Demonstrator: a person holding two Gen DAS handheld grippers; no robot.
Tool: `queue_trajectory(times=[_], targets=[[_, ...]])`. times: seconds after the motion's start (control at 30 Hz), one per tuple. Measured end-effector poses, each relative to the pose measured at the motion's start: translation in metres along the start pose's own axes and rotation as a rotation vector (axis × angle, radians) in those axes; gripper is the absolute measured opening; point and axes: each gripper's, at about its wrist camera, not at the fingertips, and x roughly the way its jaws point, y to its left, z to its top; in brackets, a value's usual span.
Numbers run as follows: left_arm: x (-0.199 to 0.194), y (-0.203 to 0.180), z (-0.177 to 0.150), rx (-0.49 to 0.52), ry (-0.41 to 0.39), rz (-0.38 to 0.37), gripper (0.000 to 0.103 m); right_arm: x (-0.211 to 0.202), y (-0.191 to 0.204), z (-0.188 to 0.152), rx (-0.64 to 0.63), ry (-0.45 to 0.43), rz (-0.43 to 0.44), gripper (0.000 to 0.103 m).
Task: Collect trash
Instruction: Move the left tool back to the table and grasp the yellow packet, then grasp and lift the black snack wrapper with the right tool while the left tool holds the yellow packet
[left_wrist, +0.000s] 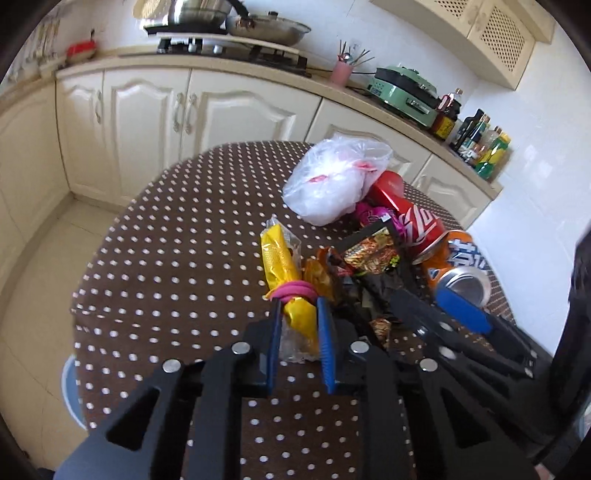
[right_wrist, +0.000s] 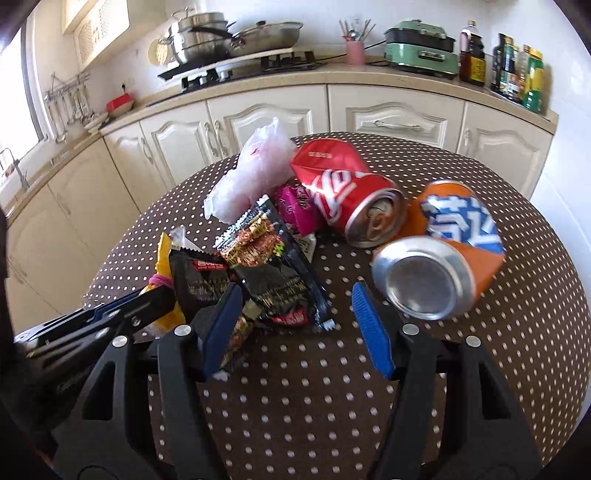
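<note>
My left tongs (left_wrist: 298, 308) are clamped on the yellow wrapper (left_wrist: 284, 273) at lower centre of the left view, just below its pink band (left_wrist: 291, 290); my right tongs (right_wrist: 295, 317) stand apart over the black snack packet (right_wrist: 269, 266), holding nothing. The remaining trash lies in a heap on the dotted counter (left_wrist: 177, 258): the white plastic bag (left_wrist: 332, 177), the red can (right_wrist: 347, 192), the orange can (right_wrist: 439, 258). Wrappers are likely light, limp and slippery, best pinched at a bunched fold; dented cans are light and stiff, best taken across the body.
</note>
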Motion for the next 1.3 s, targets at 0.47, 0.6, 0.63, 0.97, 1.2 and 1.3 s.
queue_trajectory(times=[0.47,0.6,0.63,0.97,1.2,1.3], targets=[[-0.036,0.022,-0.002,-0.031,-0.073,-0.007,0.016,0.028,0.004,0.011,-0.036,0.087,0.052,0.042],[-0.043,0.026,-0.002,-0.037,-0.083,-0.007,0.016,0.021,0.005,0.007,-0.048,0.066,0.04,0.029],[-0.045,0.026,-0.002,-0.038,-0.085,-0.006,0.016,0.02,0.006,0.007,-0.05,0.064,0.04,0.024],[-0.078,0.041,-0.008,-0.054,-0.135,-0.009,0.016,-0.033,0.01,0.001,-0.01,-0.086,0.02,0.02],[-0.114,0.077,-0.013,-0.101,-0.189,0.033,0.016,-0.065,0.076,0.009,-0.081,-0.162,0.138,0.02],[-0.126,0.104,-0.018,-0.134,-0.194,0.071,0.016,-0.059,0.121,0.006,-0.128,-0.141,0.237,0.02]])
